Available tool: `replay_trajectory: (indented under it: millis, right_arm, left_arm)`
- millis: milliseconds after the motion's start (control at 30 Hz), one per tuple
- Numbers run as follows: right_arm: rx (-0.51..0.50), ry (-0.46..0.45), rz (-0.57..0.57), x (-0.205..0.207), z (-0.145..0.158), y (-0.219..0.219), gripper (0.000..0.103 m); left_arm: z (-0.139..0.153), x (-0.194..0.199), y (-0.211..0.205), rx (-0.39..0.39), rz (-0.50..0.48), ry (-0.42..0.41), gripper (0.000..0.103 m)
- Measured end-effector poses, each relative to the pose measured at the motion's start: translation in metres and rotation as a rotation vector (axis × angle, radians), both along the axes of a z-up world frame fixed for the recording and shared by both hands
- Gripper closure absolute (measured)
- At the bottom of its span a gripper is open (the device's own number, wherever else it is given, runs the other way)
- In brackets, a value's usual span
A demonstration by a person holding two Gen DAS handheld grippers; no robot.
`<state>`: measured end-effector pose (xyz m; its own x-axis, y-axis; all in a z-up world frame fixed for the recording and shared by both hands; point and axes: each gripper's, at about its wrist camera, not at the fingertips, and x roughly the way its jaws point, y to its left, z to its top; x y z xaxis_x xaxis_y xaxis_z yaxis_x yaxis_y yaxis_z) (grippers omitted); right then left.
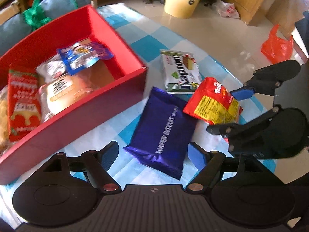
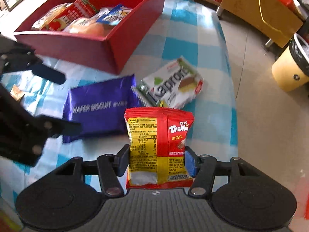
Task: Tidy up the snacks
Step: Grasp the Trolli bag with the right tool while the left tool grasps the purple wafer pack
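My right gripper [image 2: 157,159] is shut on a red and yellow Trolli bag [image 2: 160,147] and holds it above the table; it also shows in the left wrist view [image 1: 212,101]. My left gripper [image 1: 154,154] is open, its jaws on either side of the near end of a purple wafer biscuit pack [image 1: 164,129] that lies flat on the table. A white and green Kapron pack [image 1: 180,71] lies just beyond. The red box [image 1: 92,104] at the left holds several snack packs.
The table has a blue and white checked cloth [image 2: 185,27]. Off the table edge stand a yellow bin [image 1: 181,0], wooden furniture [image 2: 256,11] and an orange plastic bag [image 1: 276,44] on the floor. A small brown scrap [image 2: 16,92] lies on the cloth.
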<state>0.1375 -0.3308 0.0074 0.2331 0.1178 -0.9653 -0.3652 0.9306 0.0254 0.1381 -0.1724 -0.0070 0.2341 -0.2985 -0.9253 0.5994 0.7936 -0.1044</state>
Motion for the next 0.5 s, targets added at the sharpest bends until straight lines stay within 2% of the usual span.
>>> replay_trajectory:
  millis: [200,333,500]
  right_arm:
    - [0.024,0.021,-0.007,-0.004,-0.001,-0.007,0.051]
    - [0.035,0.024,-0.012,-0.001,-0.003,-0.012,0.05]
    - [0.036,0.024,-0.025,-0.003,0.0,-0.018,0.048]
  left_arm:
    - [-0.012,0.008,-0.029,0.058,-0.093,-0.037,0.019]
    - [-0.019,0.018,-0.037,0.07,-0.116,-0.026,0.017]
    - [-0.02,0.01,-0.039,0.111,-0.189,-0.057,0.018]
